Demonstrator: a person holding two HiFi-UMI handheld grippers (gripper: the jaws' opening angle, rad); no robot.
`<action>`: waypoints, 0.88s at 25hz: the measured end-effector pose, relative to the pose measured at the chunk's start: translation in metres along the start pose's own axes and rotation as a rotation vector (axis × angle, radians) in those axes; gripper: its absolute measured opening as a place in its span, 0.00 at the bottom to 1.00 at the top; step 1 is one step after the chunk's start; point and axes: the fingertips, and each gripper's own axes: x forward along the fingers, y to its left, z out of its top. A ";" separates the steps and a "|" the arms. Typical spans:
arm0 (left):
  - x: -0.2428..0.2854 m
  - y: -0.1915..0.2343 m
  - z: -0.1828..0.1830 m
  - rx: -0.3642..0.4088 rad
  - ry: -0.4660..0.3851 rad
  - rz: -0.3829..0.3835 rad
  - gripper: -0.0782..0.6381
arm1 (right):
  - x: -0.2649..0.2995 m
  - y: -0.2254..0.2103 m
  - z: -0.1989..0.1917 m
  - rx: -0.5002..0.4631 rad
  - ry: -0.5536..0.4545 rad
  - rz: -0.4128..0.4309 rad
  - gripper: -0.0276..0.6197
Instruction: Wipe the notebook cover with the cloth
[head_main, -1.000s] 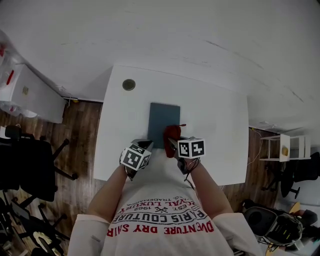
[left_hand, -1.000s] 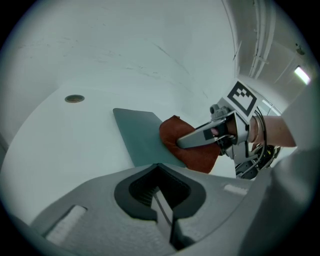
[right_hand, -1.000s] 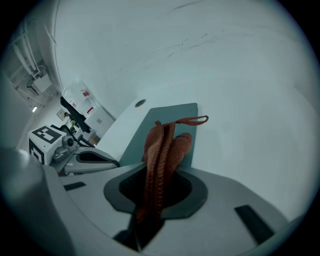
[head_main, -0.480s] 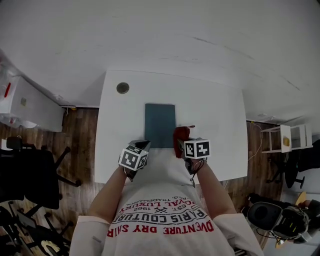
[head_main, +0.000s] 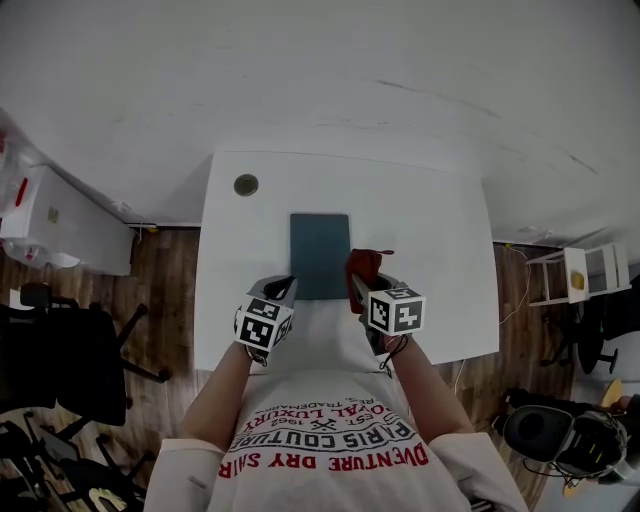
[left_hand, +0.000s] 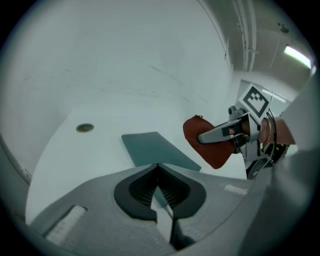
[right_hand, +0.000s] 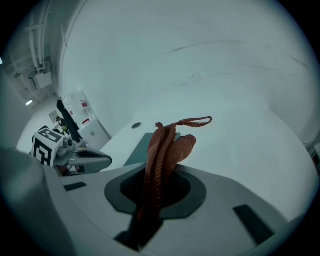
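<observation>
Gripping the red cloth (head_main: 363, 266) tight in the right tongs (head_main: 360, 290), seemingly up off the worktop (head_main: 440, 260), just beside the near right corner of the notebook (head_main: 320, 250). Hanging bunched and folded there, with a thin loop (right_hand: 197, 121) poking out at the top. Pinched shut on nothing with the left tongs (head_main: 283, 291), just by the near left corner of the notebook; touching it or not, hard to tell. Dark notebook lying flat and closed, with a small round cap (head_main: 246, 184) well beyond its far left corner.

Not wiping yet, by the look of it. Could go wrong in a few ways:

- Might shove the notebook away across the smooth worktop if rubbed hard with nothing pressing it down.
- Might scrape the cover with the hard tips of the right tongs if dipped too low.
- Might clean only a thin stripe of the cover if wiped with the cloth bunched up like this.
- Might drop the cloth if dragged with a loose squeeze.
- Might snag the loop on the near right corner of the notebook and flip the cover open.

Better to press down the near left corner of the notebook first, then wipe slow and soft.
</observation>
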 end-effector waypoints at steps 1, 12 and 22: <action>-0.008 0.000 0.015 0.023 -0.055 0.012 0.12 | -0.004 0.006 0.009 -0.035 -0.032 0.007 0.15; -0.129 0.001 0.161 0.103 -0.547 0.023 0.12 | -0.067 0.072 0.105 -0.170 -0.430 0.077 0.15; -0.169 -0.020 0.183 0.231 -0.621 0.064 0.12 | -0.114 0.097 0.141 -0.369 -0.625 -0.004 0.15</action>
